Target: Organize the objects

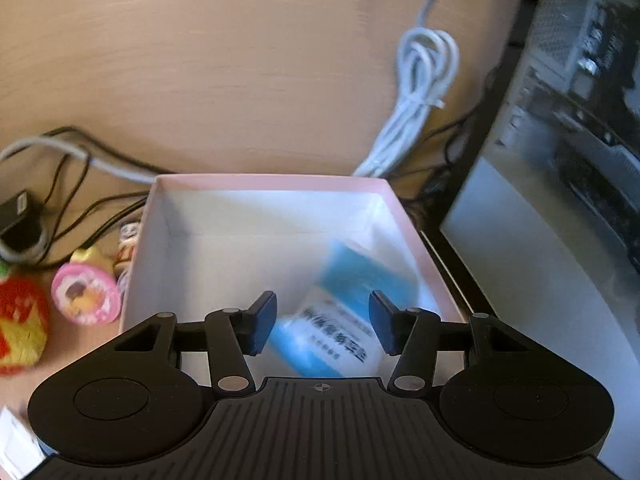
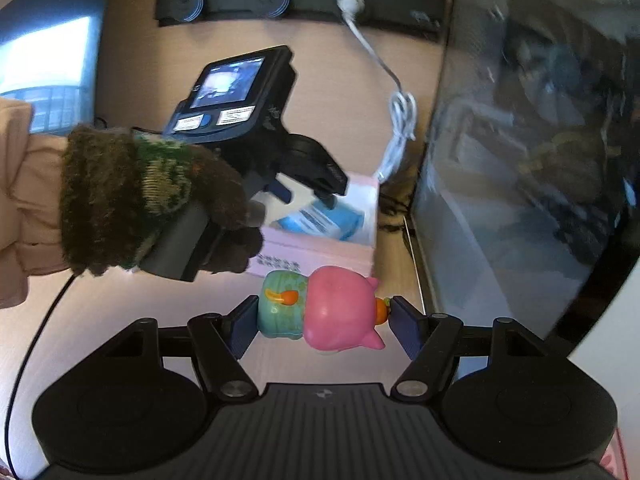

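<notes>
step: carrying toy to box | my right tool (image 2: 322, 322) clenched on pig toy (image 2: 320, 312), just short of pink box (image 2: 320, 252) | my left tool (image 1: 322, 322) released over box, blue packet (image 1: 344, 320) inside | next: lift toy over near wall, let go

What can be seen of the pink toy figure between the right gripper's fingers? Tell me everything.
The pink toy figure looks like glossy moulded plastic: a rounded pink head with small pointed ears, a teal body, and orange bits on the body and by the head. It lies sideways, head toward the right finger, body toward the left. The right gripper has it between its blue pads, which appear to press on both ends, holding it off the table just in front of the pink box. Its face is turned away, so no features show.
</notes>
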A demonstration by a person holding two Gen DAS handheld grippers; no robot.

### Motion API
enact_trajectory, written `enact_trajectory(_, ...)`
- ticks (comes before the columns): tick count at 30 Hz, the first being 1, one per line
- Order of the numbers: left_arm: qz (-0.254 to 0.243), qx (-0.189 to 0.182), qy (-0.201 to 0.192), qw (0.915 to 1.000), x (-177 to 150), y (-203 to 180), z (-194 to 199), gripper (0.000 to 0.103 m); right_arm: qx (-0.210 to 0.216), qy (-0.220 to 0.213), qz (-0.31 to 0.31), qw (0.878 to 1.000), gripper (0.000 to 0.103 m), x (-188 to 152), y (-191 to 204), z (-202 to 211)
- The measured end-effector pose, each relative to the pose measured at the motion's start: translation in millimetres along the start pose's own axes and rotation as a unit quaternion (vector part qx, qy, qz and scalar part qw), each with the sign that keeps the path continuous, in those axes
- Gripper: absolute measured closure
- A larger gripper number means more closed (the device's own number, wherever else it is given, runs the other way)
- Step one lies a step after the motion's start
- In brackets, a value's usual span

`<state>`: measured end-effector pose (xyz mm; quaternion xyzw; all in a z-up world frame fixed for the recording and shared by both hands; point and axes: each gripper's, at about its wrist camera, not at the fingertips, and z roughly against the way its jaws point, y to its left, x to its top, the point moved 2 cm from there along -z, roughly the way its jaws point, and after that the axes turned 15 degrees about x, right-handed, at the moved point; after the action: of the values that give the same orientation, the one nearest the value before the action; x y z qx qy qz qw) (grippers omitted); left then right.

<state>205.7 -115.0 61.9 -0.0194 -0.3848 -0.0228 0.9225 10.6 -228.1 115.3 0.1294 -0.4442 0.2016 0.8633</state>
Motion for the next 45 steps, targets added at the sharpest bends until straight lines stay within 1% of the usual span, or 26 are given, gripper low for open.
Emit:
enact_trajectory(2, 0.044, -0.011, -0.018, 0.9988, -1, 20, 16, 0.047, 0.002, 0.002, -0.010, 1.000, 0.033, -1, -8, -3)
enact_trajectory(4, 0.075, -0.025, -0.026, 0.9965, -7, 45, 39, 0.047, 0.004, -0.003, -0.011, 1.000, 0.033, 2, -12, -7)
enact_trajectory(7, 0.096, -0.023, -0.031, 0.9946, -27, 79, 72, 0.048, 0.009, -0.019, -0.002, 1.000, 0.033, 18, -10, -20)
enact_trajectory(9, 0.097, -0.017, -0.031, 0.9947, -48, 100, 91, 0.048, 0.004, -0.036, 0.016, 0.999, 0.033, 36, -7, -38)
enact_trajectory(11, 0.091, -0.001, -0.029, 0.9954, -65, 117, 109, 0.048, -0.009, -0.058, 0.023, 0.998, 0.033, 64, -7, -64)
enact_trajectory(13, 0.083, 0.016, -0.017, 0.9963, -82, 133, 123, 0.048, -0.021, -0.079, 0.018, 0.996, 0.033, 94, -11, -88)
enact_trajectory(15, 0.077, 0.040, -0.007, 0.9962, -97, 152, 137, 0.048, -0.036, -0.091, 0.008, 0.995, 0.026, 124, -18, -114)
enact_trajectory(16, 0.077, 0.054, -0.006, 0.9955, -102, 165, 144, 0.048, -0.042, -0.090, -0.003, 0.995, 0.016, 139, -25, -130)
enact_trajectory(17, 0.081, 0.070, -0.007, 0.9942, -104, 178, 149, 0.048, -0.049, -0.087, -0.022, 0.995, 0.015, 150, -30, -142)
enact_trajectory(18, 0.088, 0.089, -0.010, 0.9921, -107, 193, 155, 0.048, -0.045, -0.084, -0.040, 0.995, 0.015, 156, -31, -147)
enact_trajectory(19, 0.101, 0.108, -0.015, 0.9889, -109, 213, 162, 0.048, -0.031, -0.085, -0.055, 0.994, 0.015, 161, -30, -150)
enact_trajectory(22, 0.140, 0.158, -0.022, 0.9771, -105, 264, 168, 0.048, 0.020, -0.084, -0.075, 0.994, 0.009, 159, -5, -156)
enact_trajectory(25, 0.154, 0.187, -0.036, 0.9696, -92, 302, 163, 0.048, 0.062, -0.049, -0.051, 0.996, 0.009, 145, 42, -174)
enact_trajectory(27, 0.154, 0.188, -0.042, 0.9691, -81, 321, 153, 0.048, 0.081, -0.020, -0.028, 0.996, 0.009, 133, 74, -186)
enact_trajectory(30, 0.159, 0.183, -0.041, 0.9692, -61, 345, 122, 0.048, 0.092, 0.012, -0.002, 0.996, 0.009, 117, 110, -196)
enact_trajectory(33, 0.153, 0.209, -0.031, 0.9654, -46, 363, 81, 0.048, 0.089, 0.032, 0.025, 0.995, 0.009, 106, 129, -196)
enact_trajectory(34, 0.156, 0.216, -0.026, 0.9635, -42, 369, 67, 0.048, 0.085, 0.035, 0.034, 0.995, 0.009, 106, 132, -196)
enact_trajectory(38, 0.176, 0.205, -0.006, 0.9628, -38, 382, 32, 0.048, 0.063, 0.043, 0.041, 0.996, 0.009, 114, 126, -196)
enact_trajectory(41, 0.171, 0.202, -0.014, 0.9642, -40, 378, 21, 0.048, 0.044, 0.046, 0.030, 0.998, 0.009, 122, 111, -196)
enact_trajectory(44, 0.200, 0.158, -0.003, 0.9670, -45, 375, 14, 0.048, 0.037, 0.053, 0.014, 0.998, 0.009, 134, 97, -207)
enact_trajectory(45, 0.207, 0.141, 0.002, 0.9682, -46, 371, 11, 0.047, 0.038, 0.054, 0.011, 0.998, 0.009, 140, 93, -212)
